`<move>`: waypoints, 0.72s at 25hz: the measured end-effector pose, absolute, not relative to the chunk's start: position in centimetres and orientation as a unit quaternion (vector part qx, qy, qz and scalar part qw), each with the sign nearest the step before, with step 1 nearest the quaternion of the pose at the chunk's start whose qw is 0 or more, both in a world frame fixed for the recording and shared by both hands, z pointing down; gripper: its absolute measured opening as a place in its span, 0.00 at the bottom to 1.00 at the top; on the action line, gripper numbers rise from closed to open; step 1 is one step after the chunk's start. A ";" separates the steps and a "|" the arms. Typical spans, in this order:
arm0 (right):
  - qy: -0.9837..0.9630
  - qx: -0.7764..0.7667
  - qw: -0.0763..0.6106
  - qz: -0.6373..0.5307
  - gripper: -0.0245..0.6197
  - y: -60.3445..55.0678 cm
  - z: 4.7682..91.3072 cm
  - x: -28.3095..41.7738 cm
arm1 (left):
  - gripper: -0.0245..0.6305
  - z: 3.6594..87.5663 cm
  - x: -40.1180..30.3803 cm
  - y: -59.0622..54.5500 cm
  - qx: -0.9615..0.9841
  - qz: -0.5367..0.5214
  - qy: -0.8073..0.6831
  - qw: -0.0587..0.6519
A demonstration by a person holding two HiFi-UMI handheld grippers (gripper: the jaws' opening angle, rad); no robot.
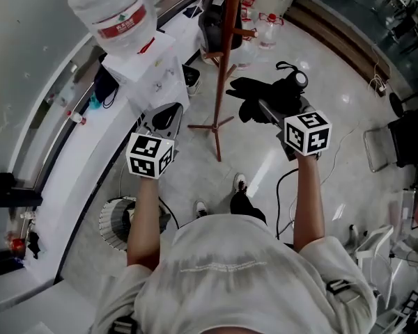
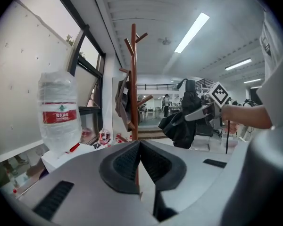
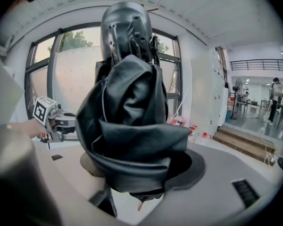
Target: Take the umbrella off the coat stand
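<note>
Gripping the umbrella in our right gripper, clear of the coat stand on its left; left gripper pinched together, empty, so basically done.

In the right gripper view the folded umbrella covers most of the pads of the right gripper. In the head view the top edge cuts off the coat stand and the water bottle. The dark thing hanging on the stand is too dark to tell.

Left tongs together; right tongs in grip.
</note>
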State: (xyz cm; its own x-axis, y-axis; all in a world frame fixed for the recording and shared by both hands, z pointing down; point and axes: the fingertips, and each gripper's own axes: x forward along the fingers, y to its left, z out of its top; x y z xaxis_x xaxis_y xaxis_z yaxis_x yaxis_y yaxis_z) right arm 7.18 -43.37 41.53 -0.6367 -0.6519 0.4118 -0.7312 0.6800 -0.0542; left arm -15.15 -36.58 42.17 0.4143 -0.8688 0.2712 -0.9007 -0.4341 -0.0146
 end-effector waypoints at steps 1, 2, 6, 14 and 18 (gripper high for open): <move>-0.894 0.395 0.182 0.104 0.50 -42.6 41.1 7.7 | 0.06 41.8 -15.0 -36.4 0.842 0.117 -0.523 0.062; -0.890 0.406 0.181 0.101 0.50 -41.7 40.8 8.3 | 0.06 41.5 -14.8 -36.2 0.846 0.114 -0.517 0.058; -0.872 0.448 0.174 0.096 0.50 -38.2 39.5 10.9 | 0.06 40.0 -13.5 -35.2 0.862 0.106 -0.494 0.036; -0.844 0.506 0.157 0.085 0.50 -31.3 37.4 15.3 | 0.06 37.2 -10.7 -32.7 0.884 0.086 -0.460 0.001; -0.836 0.521 0.153 0.078 0.50 -28.8 36.7 16.8 | 0.06 35.7 -9.5 -31.7 0.890 0.075 -0.449 -0.013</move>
